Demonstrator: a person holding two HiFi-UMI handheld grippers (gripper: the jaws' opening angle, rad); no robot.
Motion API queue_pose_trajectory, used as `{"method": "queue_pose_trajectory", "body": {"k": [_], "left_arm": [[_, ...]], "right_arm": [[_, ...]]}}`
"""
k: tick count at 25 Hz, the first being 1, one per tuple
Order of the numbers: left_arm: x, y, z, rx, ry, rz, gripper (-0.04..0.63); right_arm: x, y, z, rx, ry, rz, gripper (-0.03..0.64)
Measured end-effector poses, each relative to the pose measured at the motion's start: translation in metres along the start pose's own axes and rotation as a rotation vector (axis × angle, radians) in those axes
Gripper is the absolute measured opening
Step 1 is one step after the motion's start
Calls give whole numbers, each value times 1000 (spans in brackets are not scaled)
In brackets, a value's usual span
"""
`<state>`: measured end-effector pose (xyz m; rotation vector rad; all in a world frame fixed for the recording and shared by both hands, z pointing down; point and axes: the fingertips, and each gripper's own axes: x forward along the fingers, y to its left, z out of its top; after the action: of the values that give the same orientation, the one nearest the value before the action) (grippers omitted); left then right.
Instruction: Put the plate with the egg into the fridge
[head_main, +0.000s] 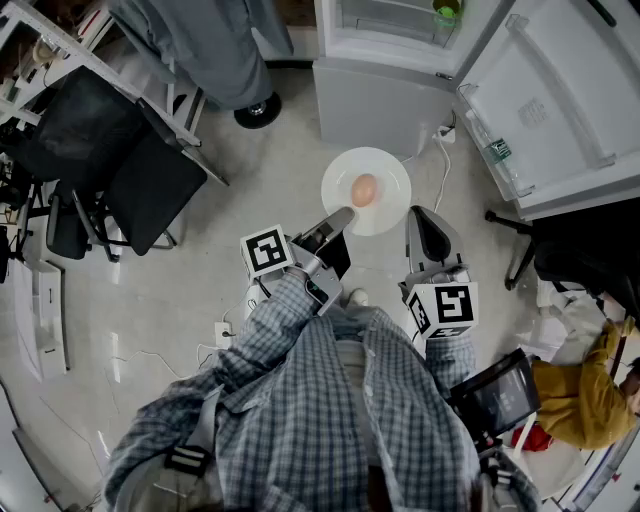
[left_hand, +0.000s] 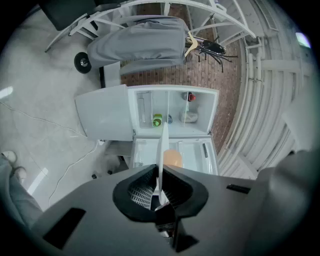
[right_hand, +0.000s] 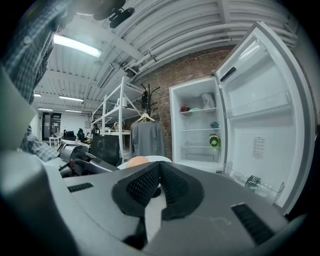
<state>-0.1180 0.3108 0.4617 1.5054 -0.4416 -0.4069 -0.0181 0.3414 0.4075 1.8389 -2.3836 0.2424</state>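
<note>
A white plate (head_main: 385, 165) carries a brown egg (head_main: 364, 189) and is held level above the floor, in front of the open fridge (head_main: 385, 95). My left gripper (head_main: 343, 215) is shut on the plate's near-left rim. In the left gripper view the plate (left_hand: 163, 145) runs edge-on between the jaws of my left gripper (left_hand: 161, 172), with the egg (left_hand: 173, 158) beyond. My right gripper (head_main: 417, 215) is shut with nothing between its jaws, its tip at the plate's near-right rim. In the right gripper view the egg (right_hand: 137, 160) and plate (right_hand: 155, 159) show just past my right gripper (right_hand: 159, 170).
The fridge door (head_main: 560, 100) swings open to the right, with a bottle (head_main: 497, 152) in its rack. A green item (head_main: 447, 10) sits on a fridge shelf. A cable (head_main: 440, 170) lies on the floor. Black chairs (head_main: 130, 170) stand left, a grey garment on a wheeled rack (head_main: 215, 50) behind.
</note>
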Motion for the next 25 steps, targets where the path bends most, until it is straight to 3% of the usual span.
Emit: {"method": "queue_pose_trajectory", "body": {"k": [25], "left_arm": [[-7, -1, 5, 14, 16, -2, 25]], "right_arm": [[0, 5, 0, 11, 1, -34, 6]]}}
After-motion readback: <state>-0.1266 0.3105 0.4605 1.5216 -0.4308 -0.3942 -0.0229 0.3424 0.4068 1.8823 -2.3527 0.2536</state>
